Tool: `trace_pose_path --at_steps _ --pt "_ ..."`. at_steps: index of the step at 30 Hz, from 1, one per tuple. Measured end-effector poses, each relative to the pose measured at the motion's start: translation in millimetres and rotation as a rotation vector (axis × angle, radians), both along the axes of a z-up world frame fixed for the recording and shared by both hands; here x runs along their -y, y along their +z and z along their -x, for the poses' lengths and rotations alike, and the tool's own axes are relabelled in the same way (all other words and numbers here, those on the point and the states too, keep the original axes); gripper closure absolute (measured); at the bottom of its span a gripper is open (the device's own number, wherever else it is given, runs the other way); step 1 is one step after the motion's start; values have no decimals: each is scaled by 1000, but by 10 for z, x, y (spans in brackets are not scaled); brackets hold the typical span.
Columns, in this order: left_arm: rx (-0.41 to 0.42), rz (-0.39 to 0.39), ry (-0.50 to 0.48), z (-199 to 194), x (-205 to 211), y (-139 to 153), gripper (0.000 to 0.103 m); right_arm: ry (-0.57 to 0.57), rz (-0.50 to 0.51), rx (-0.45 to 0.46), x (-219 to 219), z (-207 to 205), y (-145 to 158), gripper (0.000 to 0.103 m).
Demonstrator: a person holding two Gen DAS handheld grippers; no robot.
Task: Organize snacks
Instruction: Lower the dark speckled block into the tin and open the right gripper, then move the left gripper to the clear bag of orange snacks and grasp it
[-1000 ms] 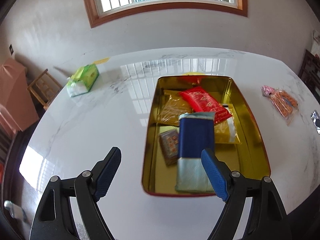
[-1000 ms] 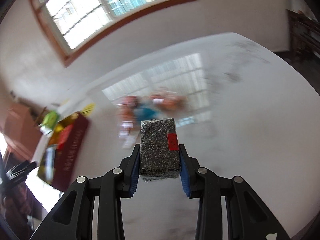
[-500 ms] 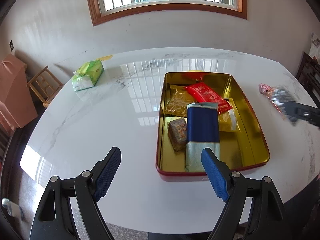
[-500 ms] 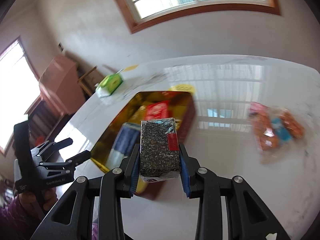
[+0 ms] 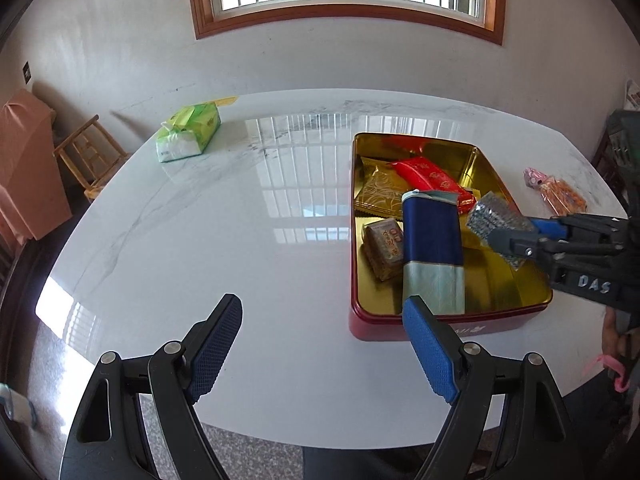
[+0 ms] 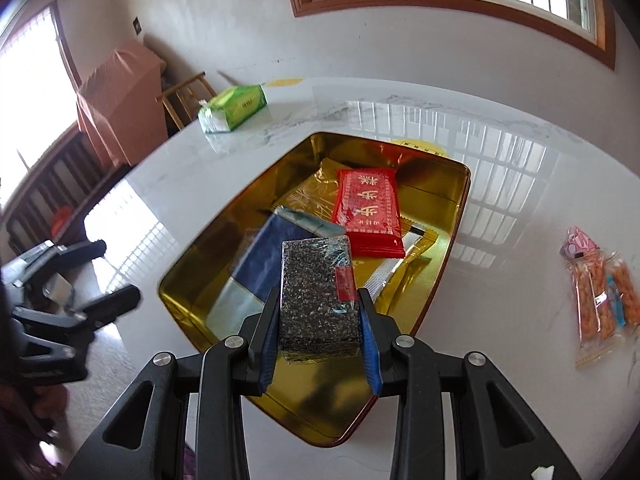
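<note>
A red tin with a gold inside (image 5: 448, 326) (image 6: 460, 196) stands on the white marble table. In it lie a blue-and-silver packet (image 5: 432, 248) (image 6: 260, 268), a red packet (image 5: 432, 178) (image 6: 368, 212), gold packets (image 5: 378, 194) and a small brown packet (image 5: 384, 242). My right gripper (image 6: 318, 312) (image 5: 516, 236) is shut on a black speckled snack block (image 6: 316, 292) (image 5: 490, 216) and holds it above the tin's near right part. My left gripper (image 5: 322, 348) is open and empty, over the table just left of the tin's near corner.
A clear bag of orange snacks (image 5: 558, 192) (image 6: 600, 296) lies right of the tin. A green tissue pack (image 5: 188, 132) (image 6: 232, 110) lies at the table's far left. A wooden chair (image 5: 86, 152) and a pink-covered cabinet (image 5: 24, 168) stand beyond the left edge.
My right gripper has swung left with the speckled block, from beside the orange snack bag to above the tin. My left gripper has drawn back from the tin and stayed open.
</note>
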State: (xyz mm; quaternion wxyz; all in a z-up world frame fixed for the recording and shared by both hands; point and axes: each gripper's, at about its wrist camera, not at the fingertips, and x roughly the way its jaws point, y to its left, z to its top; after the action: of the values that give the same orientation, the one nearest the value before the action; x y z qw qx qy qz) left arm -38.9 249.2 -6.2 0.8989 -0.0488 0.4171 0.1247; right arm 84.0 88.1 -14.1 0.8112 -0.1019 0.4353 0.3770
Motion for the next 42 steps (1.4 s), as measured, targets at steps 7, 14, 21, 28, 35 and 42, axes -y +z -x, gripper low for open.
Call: trace_pose_path --at_steps 7,14,21,28,35,42 --pt "6 -14 -10 16 -3 -8 20 -3 34 3 -25 3 -84 70" --pt "0 -24 -17 23 -2 -26 20 -10 -27 24 43 38 60 61" --pt "-1 -39 -24 43 28 -10 20 -126 -112 112 620 104 250 48" --pt "-7 -68 -55 27 168 11 20 -425 -72 86 1887 -181 28 43" --pt "-3 -72 -150 -69 468 192 20 -717 69 80 3156 -405 -196 42" --pt "-47 116 -318 -483 922 480 20 -836 125 41 3922 -567 -413 34"
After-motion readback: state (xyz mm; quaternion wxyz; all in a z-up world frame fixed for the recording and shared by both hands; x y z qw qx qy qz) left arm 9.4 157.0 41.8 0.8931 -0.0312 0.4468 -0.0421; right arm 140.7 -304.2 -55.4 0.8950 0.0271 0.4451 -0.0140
